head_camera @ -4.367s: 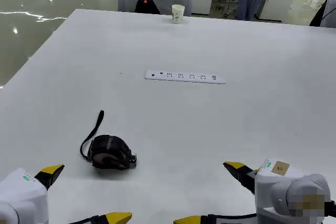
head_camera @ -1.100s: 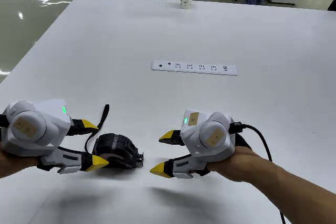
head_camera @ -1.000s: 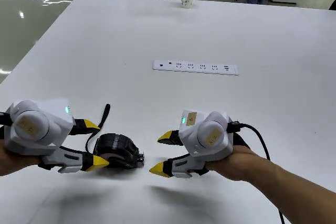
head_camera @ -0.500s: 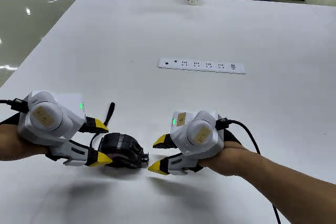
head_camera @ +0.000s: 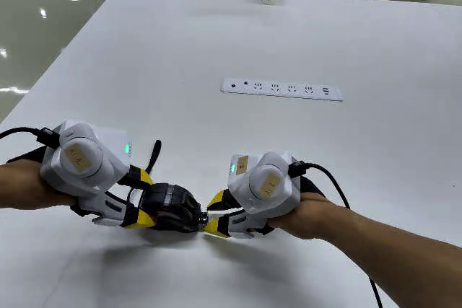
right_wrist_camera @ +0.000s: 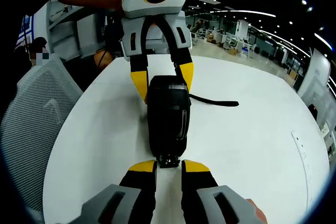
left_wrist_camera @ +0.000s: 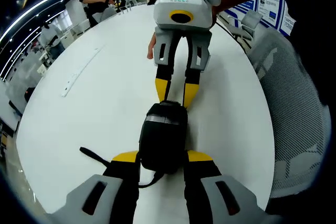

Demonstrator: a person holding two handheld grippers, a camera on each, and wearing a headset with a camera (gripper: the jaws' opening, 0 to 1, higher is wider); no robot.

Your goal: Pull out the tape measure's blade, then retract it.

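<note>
Tape measure (head_camera: 173, 207) clamped in left gripper (head_camera: 143, 198), right gripper (head_camera: 213, 213) pinching its blade hook (right_wrist_camera: 169, 159)

L gripper (head_camera: 143, 198), R gripper (head_camera: 214, 213) clamped, facing.

Open-plan office. A power strip (head_camera: 281, 89) lies on the worktop (head_camera: 361, 34) beyond the left gripper (head_camera: 143, 198); a mesh chair (left_wrist_camera: 294, 103) stands alongside.
</note>
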